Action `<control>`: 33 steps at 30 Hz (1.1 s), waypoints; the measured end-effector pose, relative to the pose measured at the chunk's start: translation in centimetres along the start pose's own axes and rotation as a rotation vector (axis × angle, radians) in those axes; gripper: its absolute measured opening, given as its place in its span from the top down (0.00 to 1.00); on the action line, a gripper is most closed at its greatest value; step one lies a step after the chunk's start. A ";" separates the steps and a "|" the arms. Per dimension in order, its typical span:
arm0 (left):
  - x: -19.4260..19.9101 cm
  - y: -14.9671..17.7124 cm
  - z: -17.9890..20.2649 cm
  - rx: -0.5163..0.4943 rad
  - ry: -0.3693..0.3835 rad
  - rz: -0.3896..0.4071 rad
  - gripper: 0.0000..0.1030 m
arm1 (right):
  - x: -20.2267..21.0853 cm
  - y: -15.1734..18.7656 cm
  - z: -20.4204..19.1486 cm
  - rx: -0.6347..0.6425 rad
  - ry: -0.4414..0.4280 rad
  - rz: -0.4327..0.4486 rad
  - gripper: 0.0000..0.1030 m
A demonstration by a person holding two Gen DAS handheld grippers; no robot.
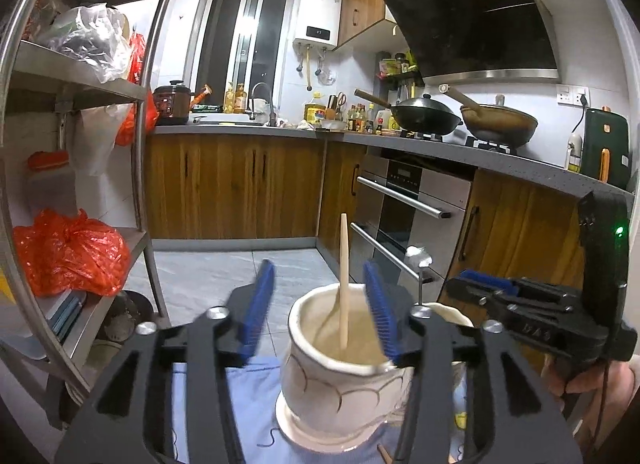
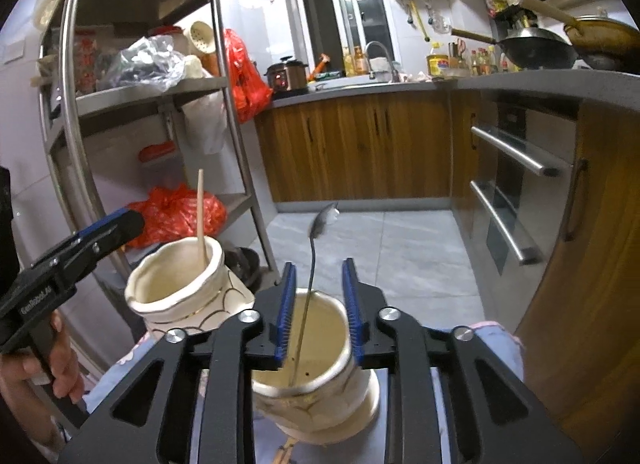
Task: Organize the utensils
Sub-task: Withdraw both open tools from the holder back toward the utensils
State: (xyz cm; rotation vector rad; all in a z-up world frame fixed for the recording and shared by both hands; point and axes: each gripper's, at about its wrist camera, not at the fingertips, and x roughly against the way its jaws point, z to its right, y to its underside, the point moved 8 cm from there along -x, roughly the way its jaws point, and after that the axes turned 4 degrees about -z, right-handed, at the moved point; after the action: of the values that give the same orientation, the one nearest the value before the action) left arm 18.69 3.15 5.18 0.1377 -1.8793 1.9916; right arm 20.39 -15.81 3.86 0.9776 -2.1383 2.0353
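In the left wrist view my left gripper (image 1: 318, 268) is open above a white ceramic holder (image 1: 332, 392). A wooden stick (image 1: 343, 276) stands in that holder between the blue pads and touches neither. My right gripper (image 1: 476, 282) shows at the right. In the right wrist view my right gripper (image 2: 319, 268) is open over a second white holder (image 2: 320, 388). A metal spoon (image 2: 312, 264) stands in it, bowl up, close to the left pad but free of it. My left gripper (image 2: 120, 224) is over the first holder (image 2: 180, 288) and the stick (image 2: 201, 216).
Both holders stand on a light blue cloth (image 1: 248, 392). A steel shelf rack (image 2: 236, 152) with red bags (image 2: 176, 216) is close on the left. Oven handles (image 2: 516, 152) and wooden cabinets (image 2: 352, 148) lie ahead and right, across a grey tiled floor (image 2: 400, 256).
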 end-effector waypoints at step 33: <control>6.6 8.7 6.8 -0.157 0.013 -0.201 0.05 | 12.0 9.2 5.8 0.061 0.229 -0.095 0.05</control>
State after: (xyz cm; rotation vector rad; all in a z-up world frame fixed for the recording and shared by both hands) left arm 8.28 -2.21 -0.15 0.2581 -1.9230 1.7029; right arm 8.92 -26.52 0.05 0.7911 -1.8901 2.0653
